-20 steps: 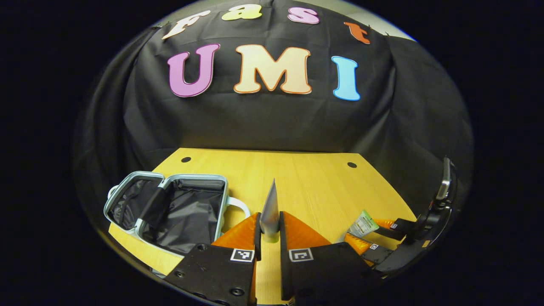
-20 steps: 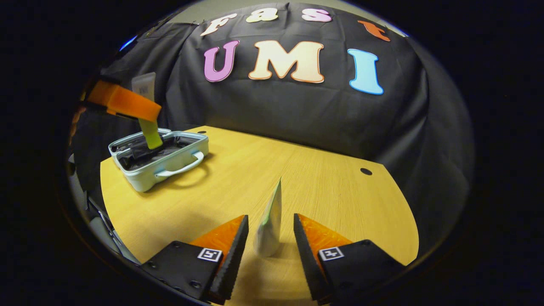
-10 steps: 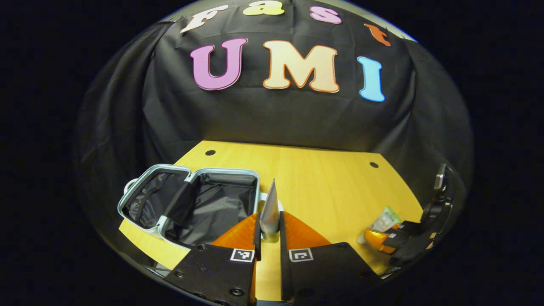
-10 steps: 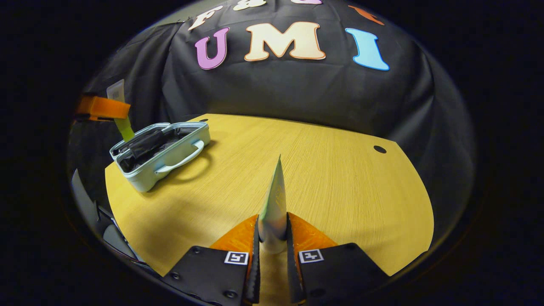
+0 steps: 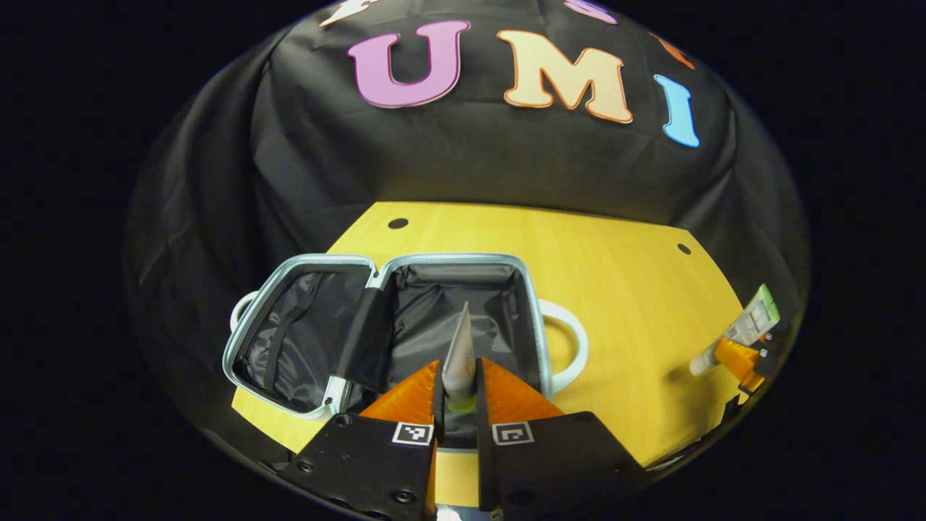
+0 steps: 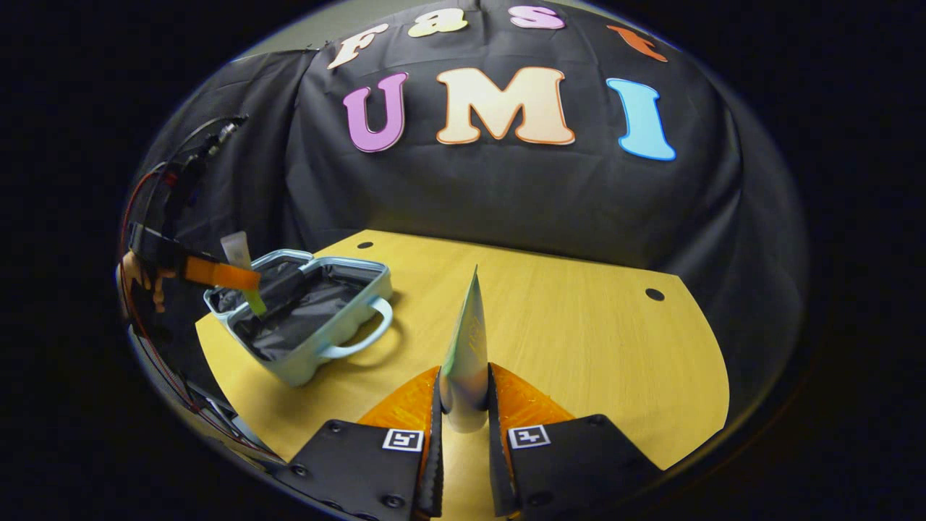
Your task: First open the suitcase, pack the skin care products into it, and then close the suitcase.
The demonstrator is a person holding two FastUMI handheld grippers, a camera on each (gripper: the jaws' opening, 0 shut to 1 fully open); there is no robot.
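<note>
The pale blue suitcase [image 5: 539,307] lies open on the wooden table, showing its black lining. My left gripper [image 5: 459,387] is shut on a skin care tube [image 5: 460,347] that stands upright over the right half of the case. In the right gripper view the same case [image 6: 340,329] sits at the left, with the left gripper [image 6: 249,282] and its tube [image 6: 237,253] held over it. My right gripper [image 6: 464,405] is shut on a second tube [image 6: 466,354], held above the table. That right gripper [image 5: 738,358] and its tube [image 5: 752,325] appear at the far right in the left gripper view.
The yellow wooden table [image 6: 579,325] has two dark cable holes near its back edge [image 6: 655,294]. A white handle [image 5: 571,347] sticks out from the suitcase's right side. A hand and cables [image 6: 145,268] show at the left behind the case.
My left gripper has carried its tube left and down, from beside the suitcase to over its right half. My right gripper shut on the second tube and lifted it.
</note>
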